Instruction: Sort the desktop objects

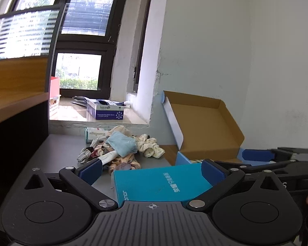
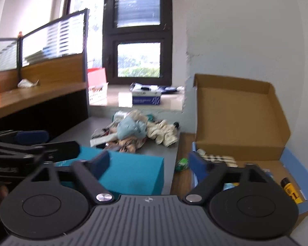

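Observation:
A teal box (image 1: 162, 184) lies on the grey desk between the fingers of my left gripper (image 1: 152, 171), which is open; its right pad is at the box's edge and its left pad stands clear. Behind it sits a pile of cloth items (image 1: 121, 149): a pale blue cloth, floral scrunchies and a white tube (image 1: 108, 156). In the right wrist view my right gripper (image 2: 149, 164) is open and holds nothing, hovering over the teal box (image 2: 131, 174) and the desk's edge. An open cardboard box (image 2: 236, 123) with blue sides stands at the right, holding a checkered item (image 2: 217, 157) and a yellow-and-black item (image 2: 291, 190).
A small green object (image 2: 181, 164) lies beside the cardboard box. A bandage carton (image 1: 96, 134) rests against the sill, and a glove box (image 1: 105, 110) stands on the windowsill. A wooden partition desk (image 2: 30, 100) rises at the left. The white wall (image 1: 236, 61) closes the right.

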A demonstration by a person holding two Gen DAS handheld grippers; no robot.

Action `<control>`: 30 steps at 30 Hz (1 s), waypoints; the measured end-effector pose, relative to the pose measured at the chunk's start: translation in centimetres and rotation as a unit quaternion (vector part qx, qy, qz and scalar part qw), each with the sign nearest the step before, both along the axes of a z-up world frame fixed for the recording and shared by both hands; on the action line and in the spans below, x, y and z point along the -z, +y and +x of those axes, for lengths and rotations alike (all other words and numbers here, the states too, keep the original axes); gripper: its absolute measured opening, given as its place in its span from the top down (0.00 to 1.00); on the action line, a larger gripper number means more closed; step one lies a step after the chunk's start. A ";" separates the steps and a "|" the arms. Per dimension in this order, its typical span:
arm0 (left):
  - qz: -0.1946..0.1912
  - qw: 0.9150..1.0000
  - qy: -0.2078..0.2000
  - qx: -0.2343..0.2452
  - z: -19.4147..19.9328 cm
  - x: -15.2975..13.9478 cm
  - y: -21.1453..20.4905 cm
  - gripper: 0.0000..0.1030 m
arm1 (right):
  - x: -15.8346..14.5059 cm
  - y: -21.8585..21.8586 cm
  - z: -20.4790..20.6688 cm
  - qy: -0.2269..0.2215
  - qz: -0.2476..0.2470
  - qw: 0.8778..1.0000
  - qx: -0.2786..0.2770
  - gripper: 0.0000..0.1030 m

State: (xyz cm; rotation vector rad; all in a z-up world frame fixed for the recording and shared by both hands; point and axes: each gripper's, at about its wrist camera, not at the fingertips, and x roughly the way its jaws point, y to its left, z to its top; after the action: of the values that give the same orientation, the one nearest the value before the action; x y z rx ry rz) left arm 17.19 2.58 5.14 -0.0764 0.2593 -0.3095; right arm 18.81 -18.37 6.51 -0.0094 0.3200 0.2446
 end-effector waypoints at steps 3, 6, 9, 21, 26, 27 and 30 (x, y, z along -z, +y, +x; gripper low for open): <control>0.010 1.000 -0.003 -0.001 -1.2 0.2 -0.4 0.00 | 0.0 0.1 -0.5 0.005 -0.006 1.000 -0.004 0.09; 0.013 1.000 0.000 -0.004 -2.0 0.5 -0.6 0.00 | 0.4 0.1 -1.3 0.006 -0.013 1.000 -0.002 0.06; 0.018 1.000 0.006 -0.006 -2.7 0.8 -0.9 0.00 | 0.8 0.0 -2.1 0.009 -0.016 1.000 0.004 0.03; -0.013 0.999 0.020 -0.022 -5.3 3.0 -1.0 0.00 | 2.9 -0.5 -4.7 0.026 -0.016 0.999 0.032 0.00; -0.003 0.999 -0.023 -0.029 -7.5 3.3 -1.2 0.00 | 3.7 -0.2 -6.4 0.017 -0.029 0.999 0.031 0.00; -0.002 0.999 -0.023 -0.029 -7.7 3.4 -1.2 0.00 | 3.9 0.0 -6.7 0.014 -0.035 0.999 0.031 0.00; -0.010 0.999 -0.027 -0.031 -8.6 3.5 -1.0 0.00 | 4.4 0.4 -7.8 0.006 -0.054 0.998 0.029 0.00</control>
State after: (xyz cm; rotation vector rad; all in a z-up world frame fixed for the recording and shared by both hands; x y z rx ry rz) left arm 8.62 1.59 1.63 -0.0947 0.1994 -0.2513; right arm 11.02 -17.98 2.09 -0.1057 0.3453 0.1689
